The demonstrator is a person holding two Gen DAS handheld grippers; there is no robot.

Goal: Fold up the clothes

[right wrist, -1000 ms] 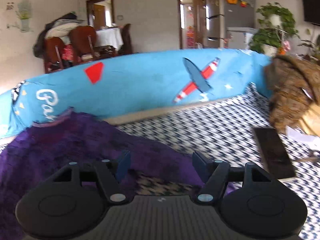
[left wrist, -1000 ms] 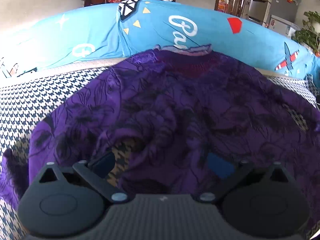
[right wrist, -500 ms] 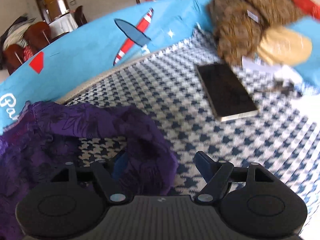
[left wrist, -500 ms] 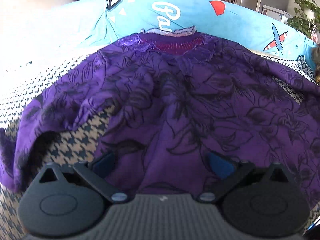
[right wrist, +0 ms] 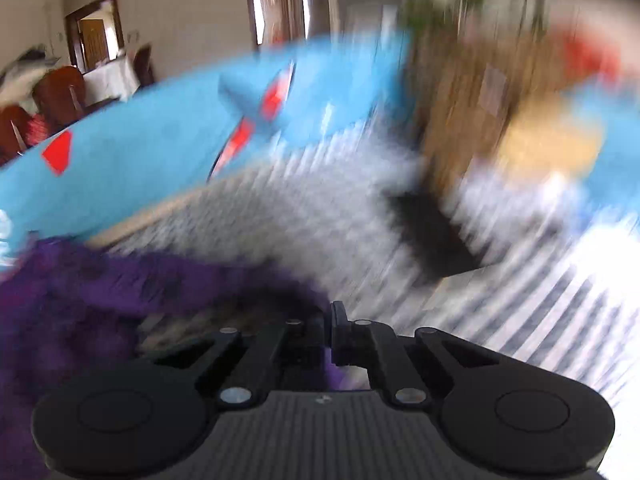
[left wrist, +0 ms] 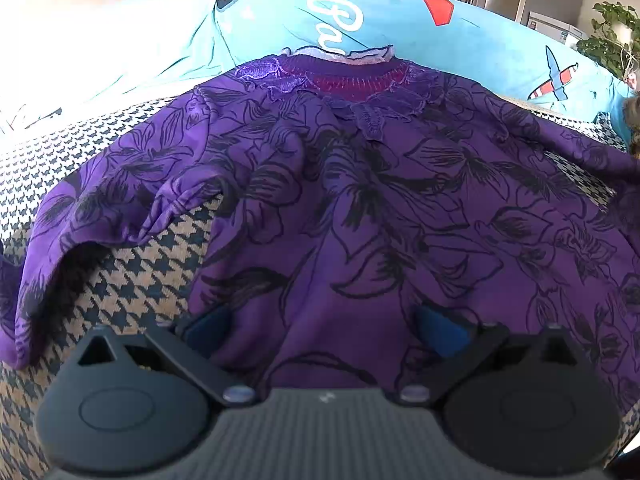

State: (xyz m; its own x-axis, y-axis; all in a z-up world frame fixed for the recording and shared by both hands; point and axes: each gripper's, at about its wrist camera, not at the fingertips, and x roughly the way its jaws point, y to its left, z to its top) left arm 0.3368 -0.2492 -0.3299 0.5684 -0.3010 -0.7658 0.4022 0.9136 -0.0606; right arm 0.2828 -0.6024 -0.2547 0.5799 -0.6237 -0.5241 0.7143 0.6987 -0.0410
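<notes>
Sofa seat (left wrist: pixel 132 280) with the houndstooth cover carried the whole job; a blue printed cover (left wrist: pixel 400 24) ran along the back.

Purple top (left wrist: pixel 360 208) lay spread flat on the seat, collar (left wrist: pixel 344 76) against the blue cover and hem toward the camera, so its long axis ran from near edge to backrest. One sleeve (left wrist: pixel 80 216) trailed off to the left of the left wrist view.

Left gripper (left wrist: pixel 320 326) sat low at the hem, jaws wide, blue pads either side of the fabric, not pinching it. Top lay straight ahead of it and under it.

Right gripper (right wrist: pixel 330 332) was at the top's other side, jaws closed together. Purple cloth (right wrist: pixel 120 288) lay to its left and showed just under the fingers; looked pinched there, but the frame was heavily blurred, so the hold is a judgement only. Dark flat thing, probably a phone (right wrist: pixel 432 236), lay beyond on the seat.

Likely next: left closes on the hem, nearer arm for that edge.
</notes>
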